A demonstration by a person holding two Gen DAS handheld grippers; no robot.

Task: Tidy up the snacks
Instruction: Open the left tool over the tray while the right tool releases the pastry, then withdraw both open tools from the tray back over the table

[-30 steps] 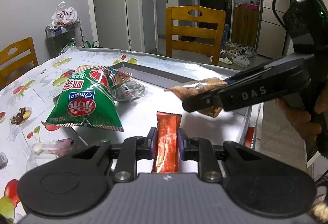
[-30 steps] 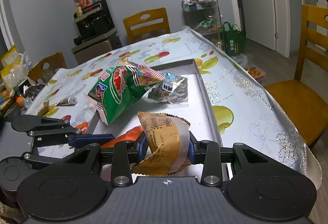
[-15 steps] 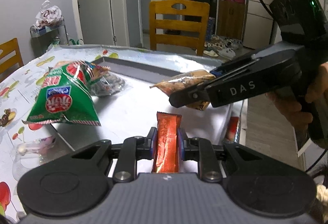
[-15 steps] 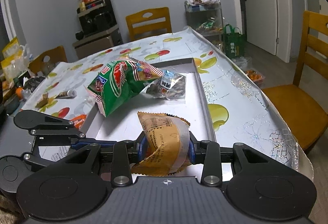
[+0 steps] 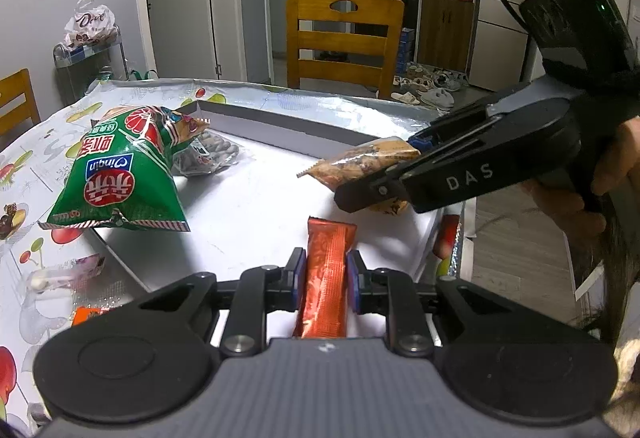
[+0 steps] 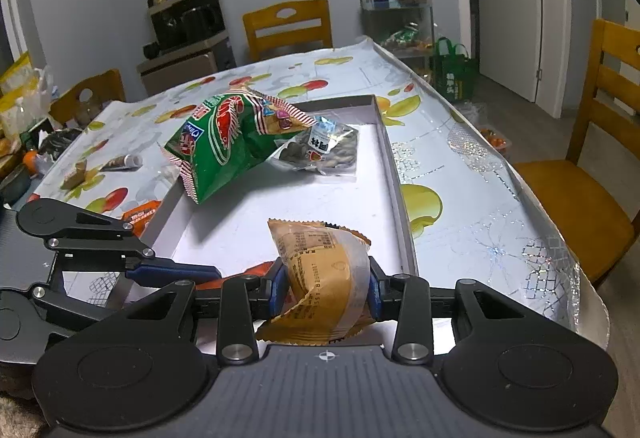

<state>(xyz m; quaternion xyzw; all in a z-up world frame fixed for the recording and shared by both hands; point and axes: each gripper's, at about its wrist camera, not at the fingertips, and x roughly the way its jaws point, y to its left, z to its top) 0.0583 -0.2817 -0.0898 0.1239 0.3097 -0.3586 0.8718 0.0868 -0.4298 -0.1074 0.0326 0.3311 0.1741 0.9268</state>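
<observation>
My left gripper (image 5: pixel 323 274) is shut on an orange-red snack stick (image 5: pixel 326 278), held over the near end of a shallow grey tray (image 5: pixel 288 129). My right gripper (image 6: pixel 325 288) is shut on a tan wrapped snack (image 6: pixel 320 270), held above the same tray (image 6: pixel 394 173); it shows in the left wrist view (image 5: pixel 376 193) with that snack (image 5: pixel 360 163). A green chip bag (image 5: pixel 120 173) leans over the tray's far left rim, with a clear packet of dark nuts (image 5: pixel 208 153) beside it. Both also show in the right wrist view: bag (image 6: pixel 224 149), packet (image 6: pixel 324 153).
The table has a fruit-print cloth (image 6: pixel 460 173). Small packets lie on it left of the tray (image 5: pixel 68 274), and an orange one (image 6: pixel 140 215). Wooden chairs stand at the far end (image 5: pixel 344 41) and right side (image 6: pixel 580 181). A cluttered rack (image 6: pixel 400 9) stands by the wall.
Both grippers keep their snacks. The left wrist view has swung back left a little, and the right gripper with the tan snack sits slightly lower over the tray.
</observation>
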